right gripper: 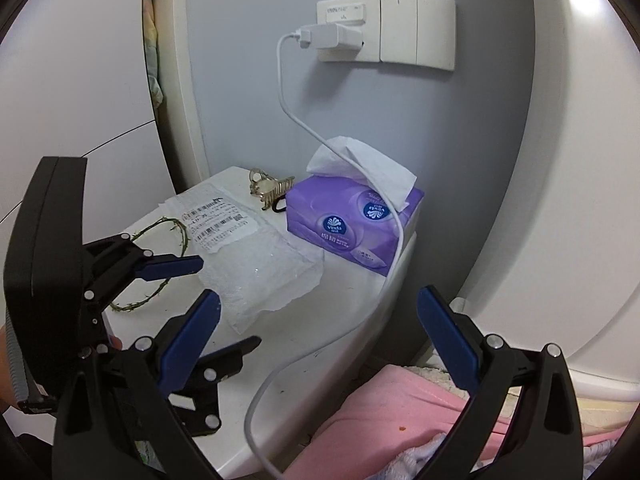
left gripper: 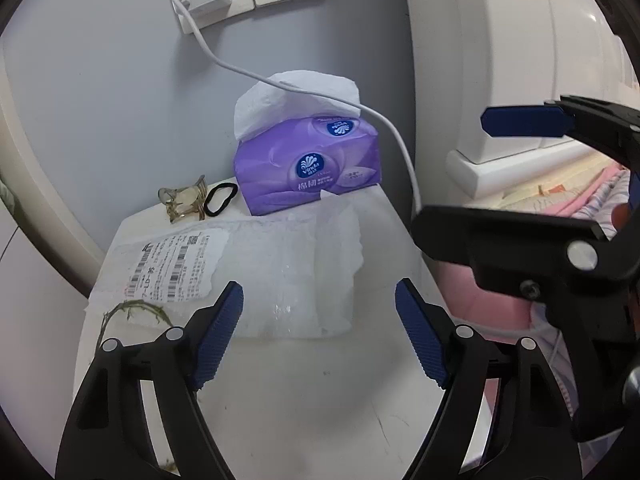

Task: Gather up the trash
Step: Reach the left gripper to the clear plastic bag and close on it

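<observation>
A clear bubble mailer bag (left gripper: 280, 276) with a barcode shipping label (left gripper: 176, 268) lies flat on the white bedside table (left gripper: 300, 392); it also shows in the right wrist view (right gripper: 260, 276). A thin green twig ring (left gripper: 132, 312) lies at its left edge, and shows in the right wrist view (right gripper: 160, 264). My left gripper (left gripper: 320, 336) is open and empty, just above the near edge of the bag. My right gripper (right gripper: 320, 340) is open and empty, over the table's right edge; in the left wrist view it shows at the right (left gripper: 456, 168).
A purple tissue pack (left gripper: 308, 160) stands at the back of the table, with a white charger cable (left gripper: 400, 136) draped over it from a wall socket (right gripper: 348, 28). A hair claw clip (left gripper: 184, 200) and black hair tie (left gripper: 220, 198) lie behind the bag. Pink bedding (right gripper: 400, 412) is to the right.
</observation>
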A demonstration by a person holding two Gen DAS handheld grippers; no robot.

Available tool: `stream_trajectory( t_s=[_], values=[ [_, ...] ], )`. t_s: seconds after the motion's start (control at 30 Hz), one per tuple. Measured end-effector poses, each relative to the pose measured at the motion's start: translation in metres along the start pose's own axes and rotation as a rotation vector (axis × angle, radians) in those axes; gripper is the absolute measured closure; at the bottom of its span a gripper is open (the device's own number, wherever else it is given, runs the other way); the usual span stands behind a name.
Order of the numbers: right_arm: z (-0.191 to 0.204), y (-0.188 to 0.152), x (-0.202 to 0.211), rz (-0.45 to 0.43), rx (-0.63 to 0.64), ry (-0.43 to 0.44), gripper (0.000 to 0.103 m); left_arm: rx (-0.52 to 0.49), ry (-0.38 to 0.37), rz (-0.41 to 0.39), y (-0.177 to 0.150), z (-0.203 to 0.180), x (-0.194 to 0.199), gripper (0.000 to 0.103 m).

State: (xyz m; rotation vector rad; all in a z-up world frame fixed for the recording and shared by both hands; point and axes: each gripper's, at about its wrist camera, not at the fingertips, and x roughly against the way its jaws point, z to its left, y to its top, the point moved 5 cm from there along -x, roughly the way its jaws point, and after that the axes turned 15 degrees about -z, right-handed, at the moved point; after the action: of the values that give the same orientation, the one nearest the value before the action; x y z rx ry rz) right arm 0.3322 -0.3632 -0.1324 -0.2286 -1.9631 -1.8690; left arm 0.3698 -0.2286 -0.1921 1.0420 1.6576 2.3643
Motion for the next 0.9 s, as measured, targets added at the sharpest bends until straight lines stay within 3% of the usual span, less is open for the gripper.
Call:
stream_trajectory(
  t_s=[0.23,0.57,0.73,0.9],
  values=[
    [-0.004,-0.006,-0.011,0.004,0.008,0.004,0.007,-0.006,-0.008,0.008,-0.002,0.002,-0.014,0.027],
    [-0.004,-0.01,-0.018,0.012,0.01,0.001,0.007,0.007,-0.025,0.011,-0.005,0.001,-0.022,0.051],
    [-0.004,-0.012,-0.017,0.019,0.011,-0.01,0.007,0.01,-0.032,0.013,-0.008,-0.001,-0.024,0.054],
    [-0.006,-0.016,-0.018,0.029,0.006,-0.017,0.007,0.012,-0.045,0.017,-0.011,-0.002,-0.028,0.071]
  ],
)
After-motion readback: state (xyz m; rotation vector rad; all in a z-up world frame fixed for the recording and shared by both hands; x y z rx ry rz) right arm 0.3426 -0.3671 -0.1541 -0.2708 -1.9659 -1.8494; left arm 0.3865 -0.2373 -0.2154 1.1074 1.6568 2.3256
